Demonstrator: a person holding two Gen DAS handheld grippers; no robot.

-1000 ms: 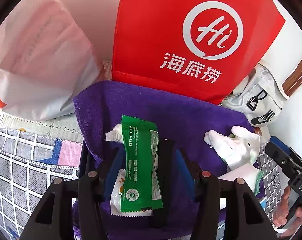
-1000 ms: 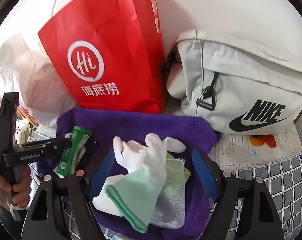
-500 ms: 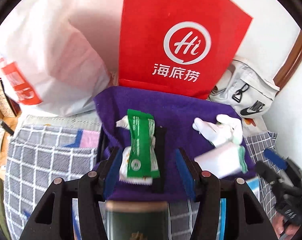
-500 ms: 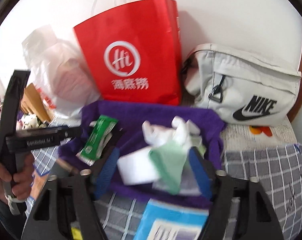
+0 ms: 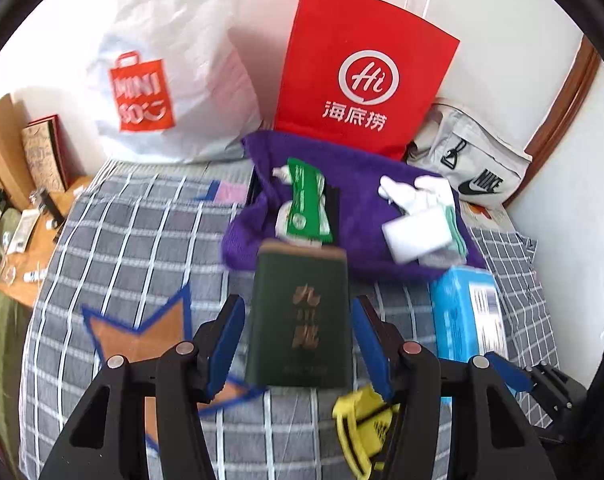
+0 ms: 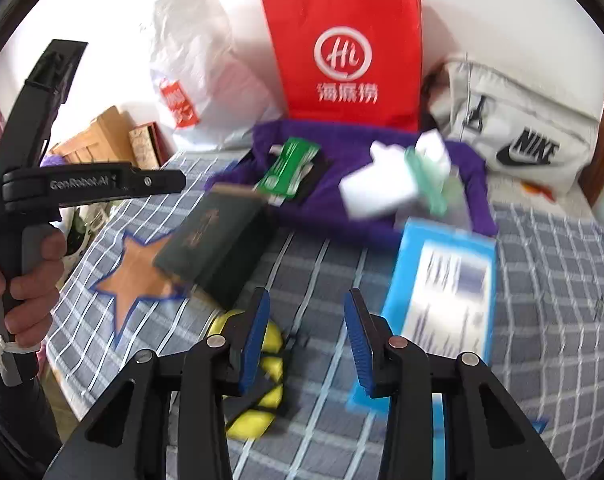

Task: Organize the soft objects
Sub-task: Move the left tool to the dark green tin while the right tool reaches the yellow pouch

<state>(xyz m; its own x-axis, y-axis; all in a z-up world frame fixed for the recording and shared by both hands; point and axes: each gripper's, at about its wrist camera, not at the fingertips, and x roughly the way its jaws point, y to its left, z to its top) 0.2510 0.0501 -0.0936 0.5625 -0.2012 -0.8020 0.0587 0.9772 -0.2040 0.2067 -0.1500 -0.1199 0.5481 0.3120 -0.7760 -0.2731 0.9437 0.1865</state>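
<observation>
Packet (image 5: 308,204) & glove (image 5: 416,216) on towel (image 5: 358,168), paper bag (image 5: 366,68) behind; box (image 5: 300,316) in front.

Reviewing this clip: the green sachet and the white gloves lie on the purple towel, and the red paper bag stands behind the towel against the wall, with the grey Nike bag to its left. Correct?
Not quite. The grey Nike bag is to the right of the red paper bag, not its left; both wrist views show this. The green sachet and white gloves do lie on the purple towel.

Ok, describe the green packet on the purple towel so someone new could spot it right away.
Find the red paper bag against the wall; the purple towel lies in front of it. On the towel's left half lies the green packet, long and flat with white print, unlike the white gloves to its right.
</observation>
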